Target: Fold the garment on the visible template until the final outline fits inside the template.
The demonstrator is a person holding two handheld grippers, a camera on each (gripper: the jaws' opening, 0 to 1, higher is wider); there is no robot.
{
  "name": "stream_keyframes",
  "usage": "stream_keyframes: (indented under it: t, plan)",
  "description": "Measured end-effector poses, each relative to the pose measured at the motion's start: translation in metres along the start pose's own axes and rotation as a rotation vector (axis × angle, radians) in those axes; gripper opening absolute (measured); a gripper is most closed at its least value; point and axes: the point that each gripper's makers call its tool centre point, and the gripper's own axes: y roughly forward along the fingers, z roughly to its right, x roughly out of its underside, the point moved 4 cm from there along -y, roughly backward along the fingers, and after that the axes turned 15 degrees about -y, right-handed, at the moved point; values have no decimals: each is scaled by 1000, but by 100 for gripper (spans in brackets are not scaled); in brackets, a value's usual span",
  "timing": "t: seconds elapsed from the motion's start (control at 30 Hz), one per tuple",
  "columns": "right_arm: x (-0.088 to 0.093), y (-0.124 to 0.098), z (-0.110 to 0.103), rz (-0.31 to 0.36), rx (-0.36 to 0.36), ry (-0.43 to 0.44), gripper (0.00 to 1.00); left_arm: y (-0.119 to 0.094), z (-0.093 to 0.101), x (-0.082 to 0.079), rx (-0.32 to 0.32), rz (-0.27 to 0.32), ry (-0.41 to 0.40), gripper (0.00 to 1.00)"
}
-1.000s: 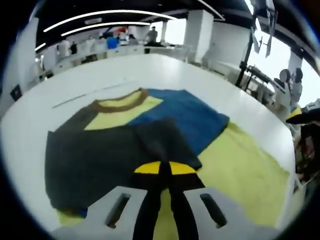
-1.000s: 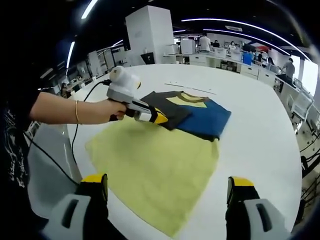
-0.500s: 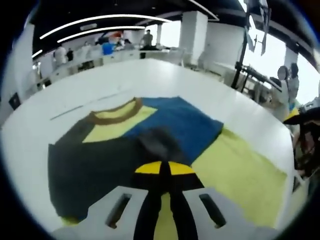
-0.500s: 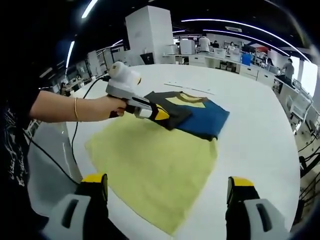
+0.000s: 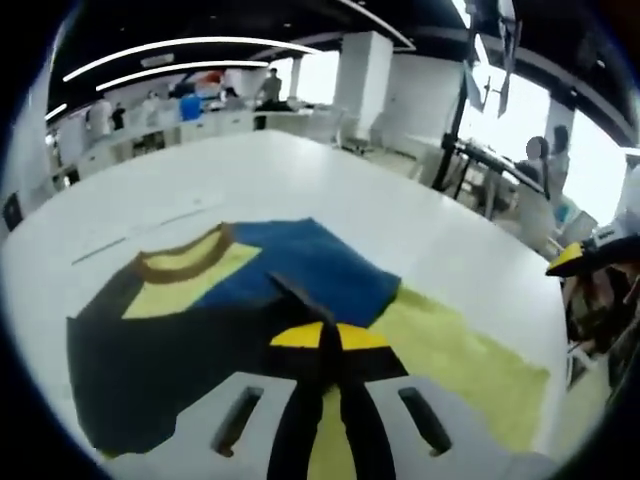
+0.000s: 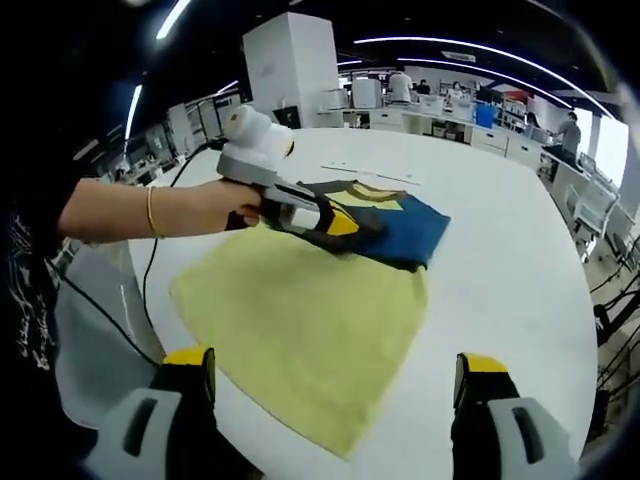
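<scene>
A colour-block garment (image 6: 405, 232) in blue, dark grey and yellow with a brown collar (image 5: 178, 262) lies on the far part of a pale yellow sheet (image 6: 300, 330) on the white table. My left gripper (image 5: 330, 336) is shut on a dark grey fold of the garment (image 5: 300, 300) and holds it a little above the blue panel (image 5: 310, 265). In the right gripper view the left gripper (image 6: 345, 225) is held by a hand over the garment's near edge. My right gripper (image 6: 335, 365) stands wide open at the near edge of the sheet, with nothing between its fingers.
The round white table (image 6: 500, 270) has bare surface to the right of the sheet and beyond the garment. A thin dark line (image 5: 120, 235) is marked on the table behind the collar. A black cable (image 6: 150, 270) trails off the left. Desks and people stand far behind.
My left gripper has risen and moved toward the garment's far side, dragging the dark grey fold with it over the blue panel. The right gripper stayed open in place.
</scene>
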Motion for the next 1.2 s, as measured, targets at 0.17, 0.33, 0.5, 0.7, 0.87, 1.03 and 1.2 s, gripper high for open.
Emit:
stream_keyframes:
  t: [0.17, 0.33, 0.5, 0.7, 0.87, 1.03, 1.2]
  plan:
    - [3, -1, -2, -6, 4, 8, 100, 3, 8, 4, 28, -7, 7, 1]
    - [5, 0, -2, -11, 4, 11, 100, 10, 16, 4, 71, -2, -2, 0]
    - [6, 0, -2, -2, 12, 28, 100, 10, 20, 8, 92, -17, 10, 2]
    - [9, 2, -3, -8, 9, 31, 100, 13, 30, 16, 149, -52, -12, 14]
    - [9, 3, -3, -5, 9, 35, 100, 9, 31, 13, 144, -33, 3, 38]
    - [4, 5, 2, 30, 29, 57, 100, 0, 26, 9, 118, -20, 15, 57]
    - [2, 6, 8, 35, 42, 52, 100, -17, 11, 2, 85, -1, 10, 73]
